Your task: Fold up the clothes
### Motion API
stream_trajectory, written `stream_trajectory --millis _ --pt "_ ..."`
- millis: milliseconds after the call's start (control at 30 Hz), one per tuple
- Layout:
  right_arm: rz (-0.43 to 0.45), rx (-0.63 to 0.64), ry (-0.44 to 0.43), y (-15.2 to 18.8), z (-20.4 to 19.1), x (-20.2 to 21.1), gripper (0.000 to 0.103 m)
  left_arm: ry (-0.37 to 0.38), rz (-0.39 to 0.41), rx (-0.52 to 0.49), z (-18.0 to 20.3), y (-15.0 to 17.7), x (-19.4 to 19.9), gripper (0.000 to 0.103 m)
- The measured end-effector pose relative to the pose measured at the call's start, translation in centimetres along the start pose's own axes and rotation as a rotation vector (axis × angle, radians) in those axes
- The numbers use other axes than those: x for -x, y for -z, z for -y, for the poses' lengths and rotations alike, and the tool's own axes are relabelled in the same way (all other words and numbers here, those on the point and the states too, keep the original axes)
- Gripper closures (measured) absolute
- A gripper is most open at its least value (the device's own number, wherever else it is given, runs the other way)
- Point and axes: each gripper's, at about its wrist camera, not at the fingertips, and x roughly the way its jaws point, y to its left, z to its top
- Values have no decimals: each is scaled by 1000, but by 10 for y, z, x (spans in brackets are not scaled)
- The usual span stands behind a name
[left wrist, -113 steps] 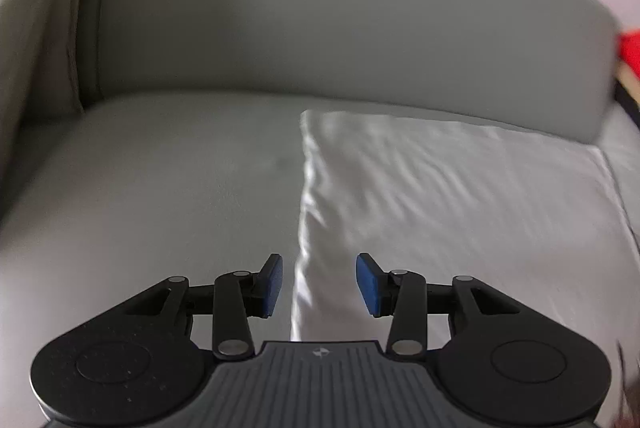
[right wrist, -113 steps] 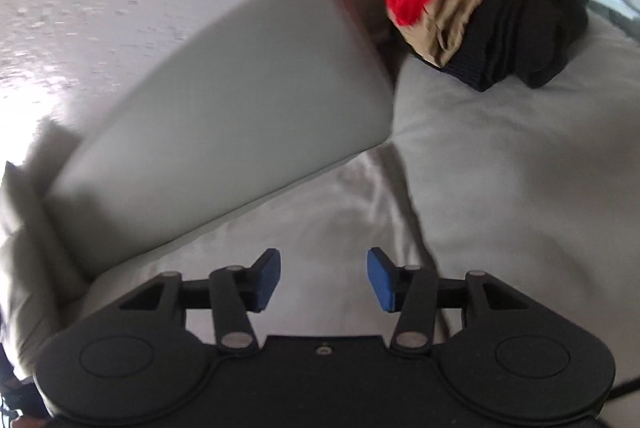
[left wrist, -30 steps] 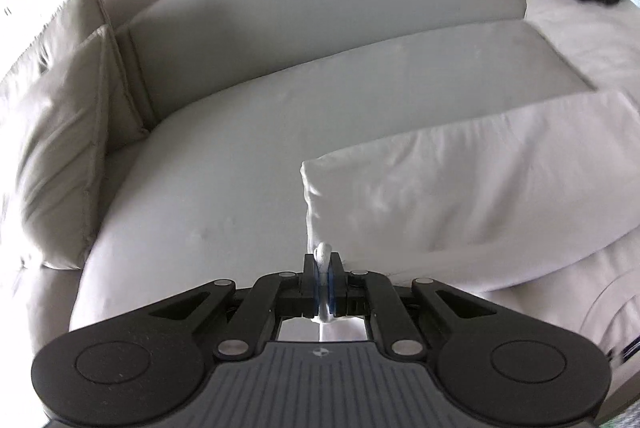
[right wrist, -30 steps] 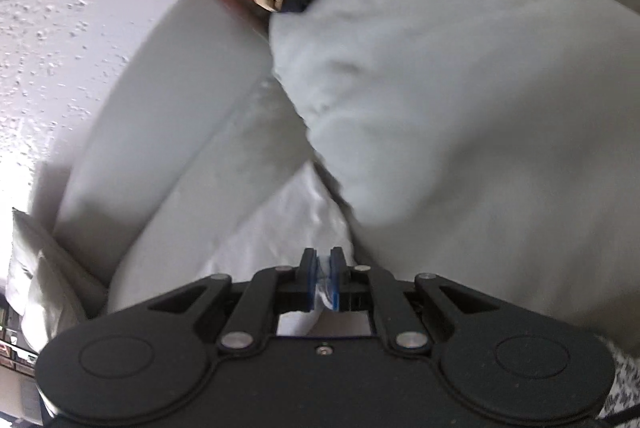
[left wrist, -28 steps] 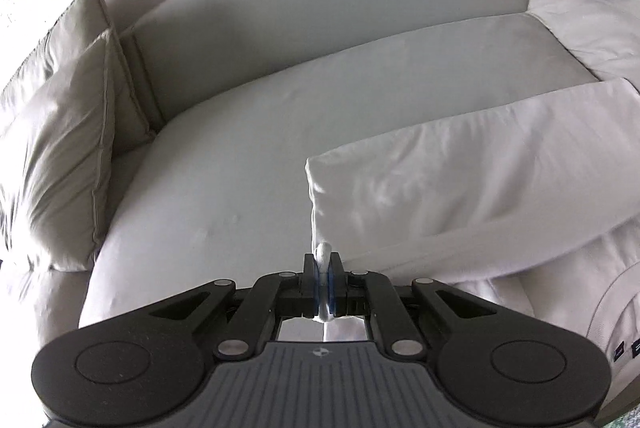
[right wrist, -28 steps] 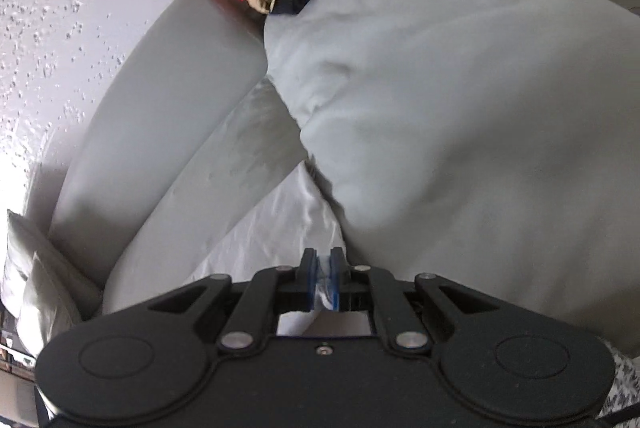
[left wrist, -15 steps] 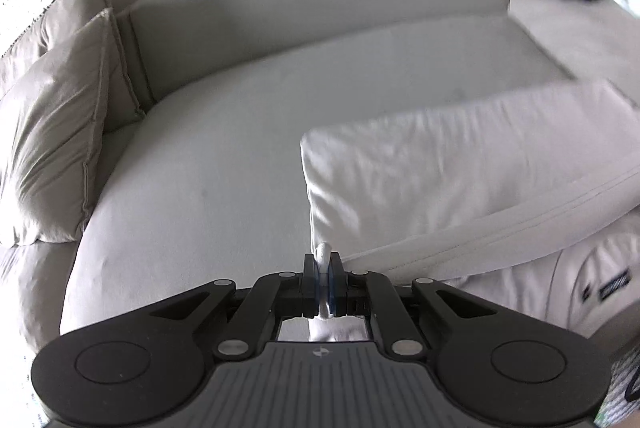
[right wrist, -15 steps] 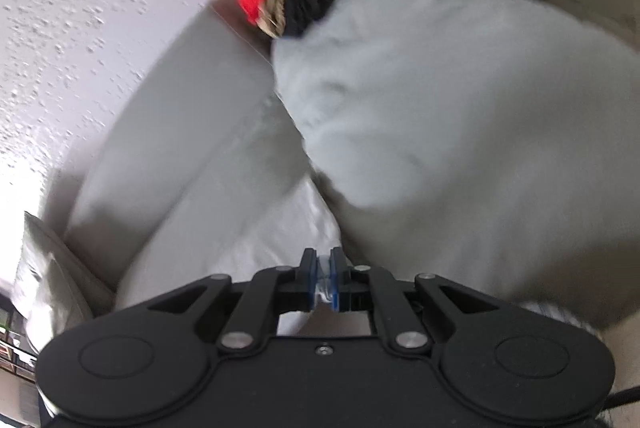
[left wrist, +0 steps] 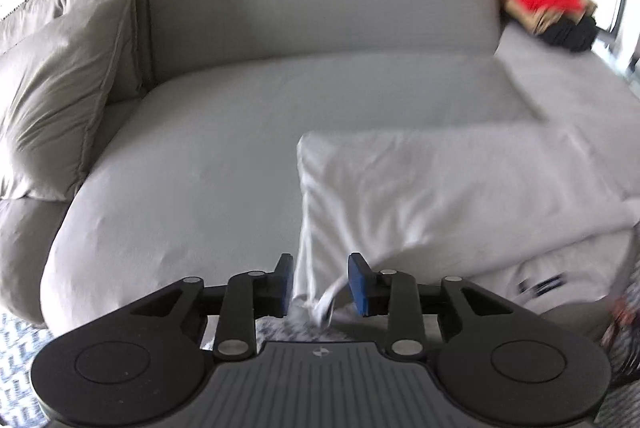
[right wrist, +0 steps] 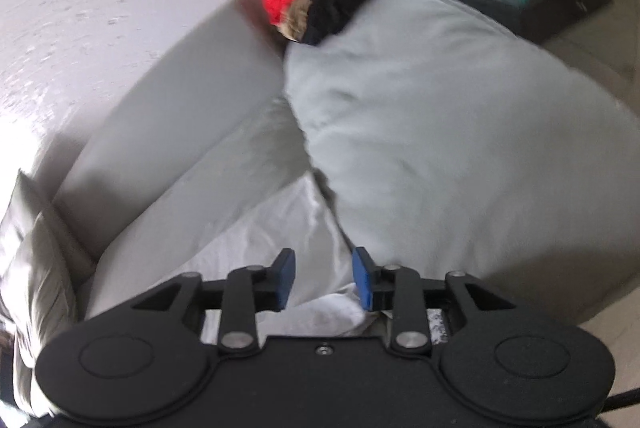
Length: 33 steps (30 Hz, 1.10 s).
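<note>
Both grippers' jaws, clamped before, are opening off the crumpled white garment [left wrist: 420, 187].

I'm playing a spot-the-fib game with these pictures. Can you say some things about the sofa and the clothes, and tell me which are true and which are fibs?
1. The white garment lies on the grey sofa. True.
2. The left gripper is clamped tight on the white cloth. False: its jaws are opening, with the cloth's edge loose between the pads.
3. A red piece tops the clothes pile at the sofa's far end. True.
4. The right gripper holds a black sock. False: its jaws are opening over white cloth.
5. The cushions are bright blue. False: they are beige-grey.
</note>
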Motion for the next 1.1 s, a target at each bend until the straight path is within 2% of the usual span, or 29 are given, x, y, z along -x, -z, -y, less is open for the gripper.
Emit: stream_trajectory --millis 100,233,400,433,467,500,600,700,833,967,1033,1100 --pt "-3 32 -14 3 -14 -3 69 27 20 10 13 -4 -1 68" --pt "-73 49 -17 16 -24 -21 69 94 -22 -44 43 1 -12 68" --pt "-84 102 -6 28 -27 -23 69 107 -40 -81 62 9 -20 68" --pt "-79 113 -5 30 -28 -23 73 109 -48 -64 62 9 -23 68" --pt "-82 124 -10 32 -30 -24 88 114 -55 -50 62 8 -26 68" --pt "-98 139 -24 34 -32 -25 92 122 -58 -45 63 6 -28 69" --pt "-144 179 -49 34 -45 -36 93 140 -50 -63 68 -3 -32 69" --pt "-182 221 -57 28 -62 -54 92 119 -44 -79 76 -19 -50 70" --pt "-252 249 -31 17 -84 -99 89 132 -112 -67 88 -36 -90 73" --pt "-324 241 24 12 -89 -140 89 152 -186 -96 98 -35 -122 73" --pt "-366 231 66 15 -84 -153 89 160 -202 -119 101 -29 -126 74" --pt "-414 209 44 19 -75 -151 90 207 -230 -141 102 -22 -118 75"
